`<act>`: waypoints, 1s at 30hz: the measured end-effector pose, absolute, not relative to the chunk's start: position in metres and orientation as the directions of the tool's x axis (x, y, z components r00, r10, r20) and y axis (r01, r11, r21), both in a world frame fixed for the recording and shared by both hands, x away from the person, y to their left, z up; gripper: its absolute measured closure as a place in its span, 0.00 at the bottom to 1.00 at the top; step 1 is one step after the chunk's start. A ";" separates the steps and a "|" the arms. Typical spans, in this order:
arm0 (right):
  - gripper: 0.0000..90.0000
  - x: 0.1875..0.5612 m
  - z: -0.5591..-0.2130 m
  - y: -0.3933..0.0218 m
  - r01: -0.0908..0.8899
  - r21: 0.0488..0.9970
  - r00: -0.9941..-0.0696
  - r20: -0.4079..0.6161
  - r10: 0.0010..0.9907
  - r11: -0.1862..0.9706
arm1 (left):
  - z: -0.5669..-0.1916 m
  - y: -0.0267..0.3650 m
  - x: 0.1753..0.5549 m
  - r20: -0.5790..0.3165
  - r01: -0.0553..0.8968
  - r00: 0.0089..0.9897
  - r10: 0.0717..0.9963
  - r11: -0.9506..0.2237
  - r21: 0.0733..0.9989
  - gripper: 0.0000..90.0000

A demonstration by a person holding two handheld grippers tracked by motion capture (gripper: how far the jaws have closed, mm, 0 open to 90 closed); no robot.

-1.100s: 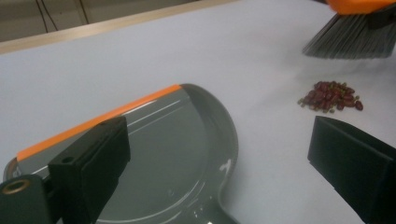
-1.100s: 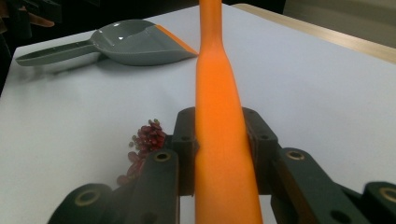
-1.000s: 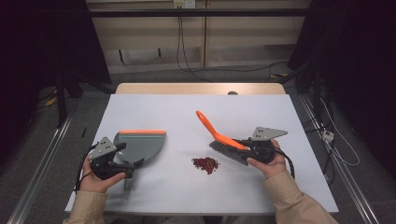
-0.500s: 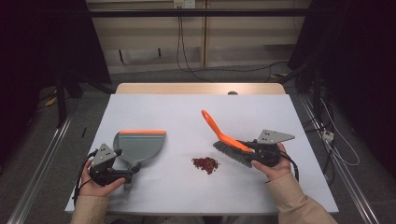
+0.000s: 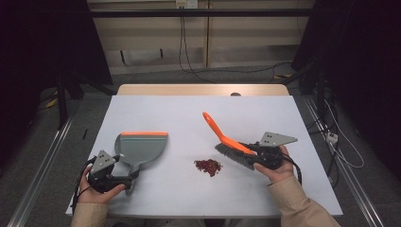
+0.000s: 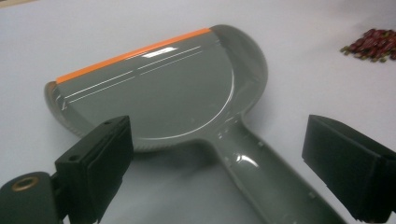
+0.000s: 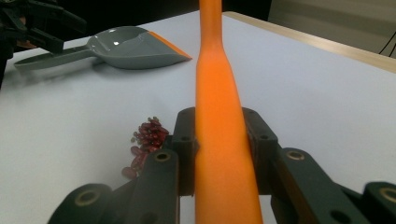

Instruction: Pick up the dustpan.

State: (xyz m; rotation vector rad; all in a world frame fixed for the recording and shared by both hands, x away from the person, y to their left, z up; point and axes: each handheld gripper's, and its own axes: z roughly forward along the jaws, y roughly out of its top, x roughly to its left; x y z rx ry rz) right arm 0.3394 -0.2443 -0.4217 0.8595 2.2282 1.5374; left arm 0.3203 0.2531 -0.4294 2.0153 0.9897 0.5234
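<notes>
At the near left, the left gripper point(image 5: 124, 178) has its jaws spread wide on either side of the grey dustpan's point(image 6: 159, 98) handle, not pressing it. At the near right, the right gripper point(image 7: 219, 149) is clamped on the orange brush handle point(image 7: 218, 135), the bristles resting on the white table point(image 5: 165, 113). Between them lies a small pile of red beans point(image 5: 208, 166), just left of the brush. No writing is legible.

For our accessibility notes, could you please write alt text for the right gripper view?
The right tool is shut on an orange brush handle running up the frame. Left of it, a small pile of red beans lies on the white table, with a grey dustpan beyond.
</notes>
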 end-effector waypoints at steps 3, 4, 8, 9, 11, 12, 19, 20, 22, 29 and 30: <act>0.79 0.340 -0.422 -0.244 0.300 0.921 -0.774 0.082 0.628 0.250 | -0.432 0.255 0.320 0.008 0.470 0.592 0.806 -0.353 0.809 0.10; 0.79 0.340 -0.422 -0.245 0.299 0.921 -0.773 0.081 0.629 0.249 | -0.433 0.257 0.321 0.012 0.476 0.590 0.807 -0.360 0.802 0.10; 0.79 0.339 -0.422 -0.246 0.301 0.921 -0.771 0.082 0.632 0.247 | -0.436 0.259 0.321 0.012 0.509 0.569 0.822 -0.364 0.780 0.13; 0.79 0.339 -0.422 -0.246 0.301 0.921 -0.771 0.083 0.632 0.246 | -0.437 0.259 0.321 0.014 0.517 0.564 0.825 -0.367 0.774 0.14; 0.79 0.339 -0.421 -0.247 0.298 0.923 -0.770 0.081 0.633 0.245 | -0.438 0.260 0.321 0.005 0.534 0.554 0.832 -0.360 0.765 0.17; 0.79 0.339 -0.421 -0.247 0.298 0.923 -0.769 0.082 0.634 0.242 | -0.439 0.261 0.321 -0.005 0.542 0.546 0.838 -0.348 0.765 0.19; 0.79 0.339 -0.421 -0.248 0.295 0.927 -0.765 0.082 0.639 0.233 | -0.439 0.264 0.322 -0.035 0.565 0.526 0.850 -0.319 0.761 0.27; 0.79 0.339 -0.421 -0.248 0.294 0.927 -0.766 0.083 0.638 0.232 | -0.439 0.264 0.322 -0.034 0.565 0.526 0.850 -0.320 0.761 0.28; 0.79 0.339 -0.421 -0.249 0.294 0.928 -0.766 0.086 0.637 0.228 | -0.438 0.264 0.322 -0.071 0.554 0.529 0.846 -0.281 0.784 0.27; 0.79 0.339 -0.420 -0.249 0.290 0.932 -0.767 0.092 0.636 0.215 | -0.435 0.251 0.325 -0.087 0.546 0.551 0.830 -0.279 0.790 0.17; 0.79 0.339 -0.421 -0.249 0.289 0.932 -0.765 0.089 0.637 0.216 | -0.437 0.250 0.326 -0.078 0.553 0.552 0.830 -0.294 0.779 0.17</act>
